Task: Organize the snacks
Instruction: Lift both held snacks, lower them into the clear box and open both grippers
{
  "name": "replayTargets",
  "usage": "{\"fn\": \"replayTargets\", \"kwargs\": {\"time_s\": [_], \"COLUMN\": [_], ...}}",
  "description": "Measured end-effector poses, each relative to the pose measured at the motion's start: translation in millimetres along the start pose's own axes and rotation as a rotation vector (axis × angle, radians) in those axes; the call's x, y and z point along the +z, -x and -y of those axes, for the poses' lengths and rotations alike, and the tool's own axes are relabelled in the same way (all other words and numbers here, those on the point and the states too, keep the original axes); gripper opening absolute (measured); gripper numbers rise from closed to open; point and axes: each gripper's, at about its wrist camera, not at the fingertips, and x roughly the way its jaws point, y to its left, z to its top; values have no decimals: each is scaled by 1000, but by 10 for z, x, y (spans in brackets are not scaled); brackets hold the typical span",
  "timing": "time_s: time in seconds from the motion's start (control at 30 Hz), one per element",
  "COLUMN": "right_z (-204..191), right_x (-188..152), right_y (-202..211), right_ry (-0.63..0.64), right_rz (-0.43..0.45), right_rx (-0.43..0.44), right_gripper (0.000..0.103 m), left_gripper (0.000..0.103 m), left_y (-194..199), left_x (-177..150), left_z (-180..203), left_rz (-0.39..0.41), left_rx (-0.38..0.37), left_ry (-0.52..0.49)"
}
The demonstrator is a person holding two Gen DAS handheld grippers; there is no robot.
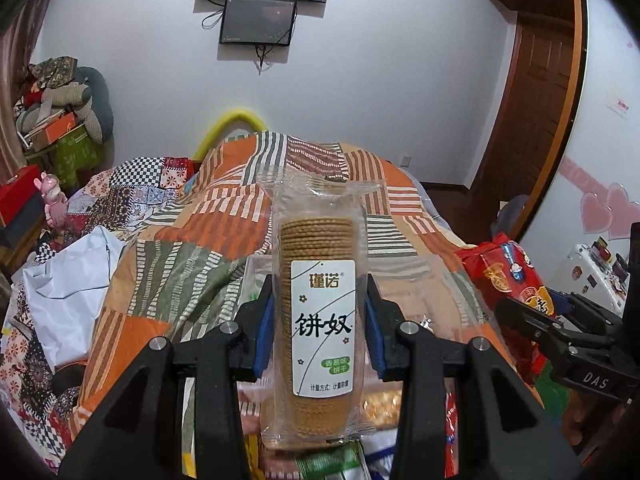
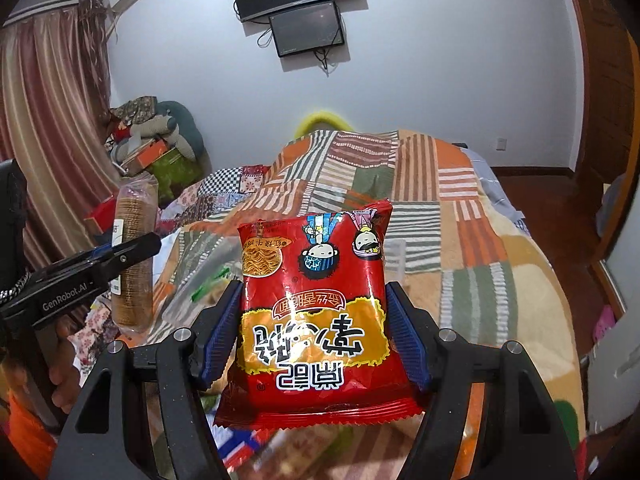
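My left gripper point(image 1: 320, 316) is shut on a clear pack of round biscuits point(image 1: 320, 240) with a white label, held upright above the bed. My right gripper point(image 2: 312, 324) is shut on a red noodle-snack bag point(image 2: 316, 308), printed side toward the camera and upside down. Seen from the left wrist, the right gripper point(image 1: 532, 312) and its red bag point(image 1: 508, 272) are at the right edge. Seen from the right wrist, the left gripper point(image 2: 132, 256) and the biscuit pack point(image 2: 134, 256) are at the left, with a hand point(image 2: 64, 364) below. More snack packets point(image 1: 332, 462) lie blurred underneath.
A bed under an orange, green and striped patchwork blanket point(image 1: 304, 184) fills the middle. White plastic bag point(image 1: 68, 292) lies at left. Boxes and cushions point(image 1: 60, 120) pile in the far left corner. Two dark screens point(image 1: 260, 20) hang on the wall. A wooden door point(image 1: 532, 108) stands at right.
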Motion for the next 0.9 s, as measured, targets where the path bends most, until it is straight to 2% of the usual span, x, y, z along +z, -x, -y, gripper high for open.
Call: {"fn": "replayTargets", "kwargs": {"time_s": [0.3,0.53,0.9], "right_z": [-40,-73,-89], "right_x": [116,69,6], "right_y": [-426,-654,-833], "right_ry": [16,47,65], "right_rz": [-67,-121,-200], "right_rx": [15,-3,9], "right_gripper": [67,67,67], "left_gripper": [39,39,39], "left_y": [-477,-863,-1152], "left_x": [114,55,-61], "left_z": [28,88,6], "left_rz": [-44,-121,-214], "left_rx": [-17,-27,-38], "left_ry": [28,15,63]}}
